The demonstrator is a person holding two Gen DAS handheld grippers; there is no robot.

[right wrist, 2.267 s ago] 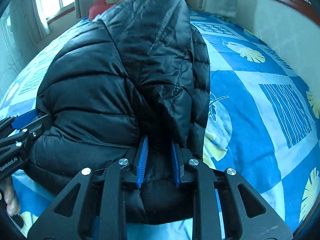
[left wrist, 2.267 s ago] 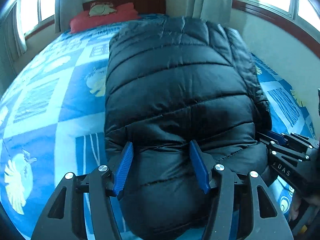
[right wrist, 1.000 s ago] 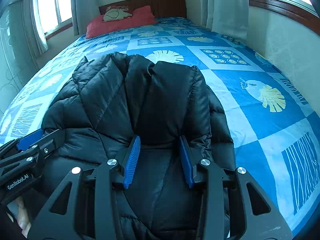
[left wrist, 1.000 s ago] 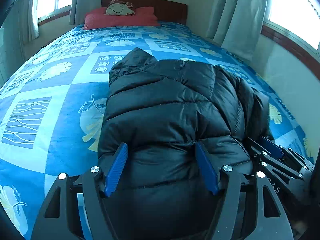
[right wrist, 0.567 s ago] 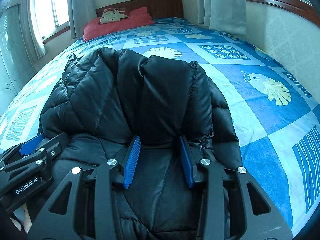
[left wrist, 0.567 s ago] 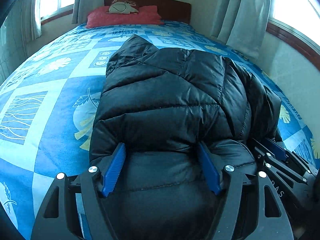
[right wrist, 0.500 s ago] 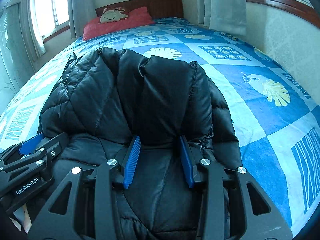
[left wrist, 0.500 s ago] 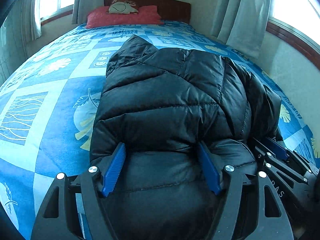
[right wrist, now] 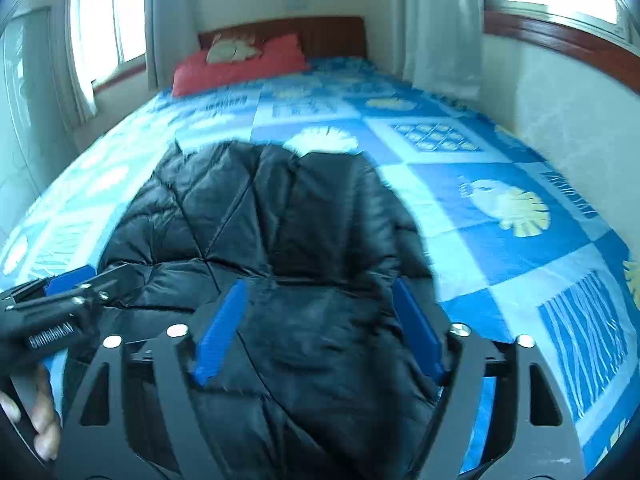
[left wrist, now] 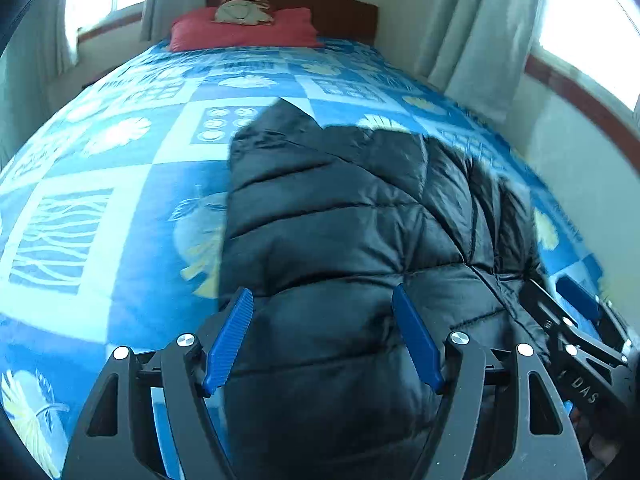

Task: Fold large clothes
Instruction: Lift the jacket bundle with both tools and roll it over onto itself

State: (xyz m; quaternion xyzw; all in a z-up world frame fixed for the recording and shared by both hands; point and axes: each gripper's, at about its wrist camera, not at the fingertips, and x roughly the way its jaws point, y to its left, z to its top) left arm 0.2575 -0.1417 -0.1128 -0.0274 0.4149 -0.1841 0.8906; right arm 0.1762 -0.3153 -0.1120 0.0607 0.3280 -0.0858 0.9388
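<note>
A black quilted puffer jacket (left wrist: 340,220) lies folded into a long bundle on the blue patterned bedspread (left wrist: 120,160). My left gripper (left wrist: 322,292) hovers over the bundle's near end, its blue pads wide apart on either side of the fabric and not squeezing it. In the right wrist view the same jacket (right wrist: 260,220) lies under my right gripper (right wrist: 320,284). Its jaws are opening, and the jacket's near fold sits between the pads, untouched by them. Each gripper shows in the other's view: the right gripper (left wrist: 572,320) and the left gripper (right wrist: 60,300).
A red pillow (left wrist: 240,32) with a small cushion lies against the wooden headboard at the far end. A white wall (right wrist: 580,100) and curtains run close along the bed's right side. A person's fingers (right wrist: 40,420) hold the left gripper's handle. The bedspread (right wrist: 500,248) stretches out around the jacket.
The jacket, held up earlier, now lies on the bed. The right jaws have spread wide and let go of its fold. Both grippers have drawn back and slightly up.
</note>
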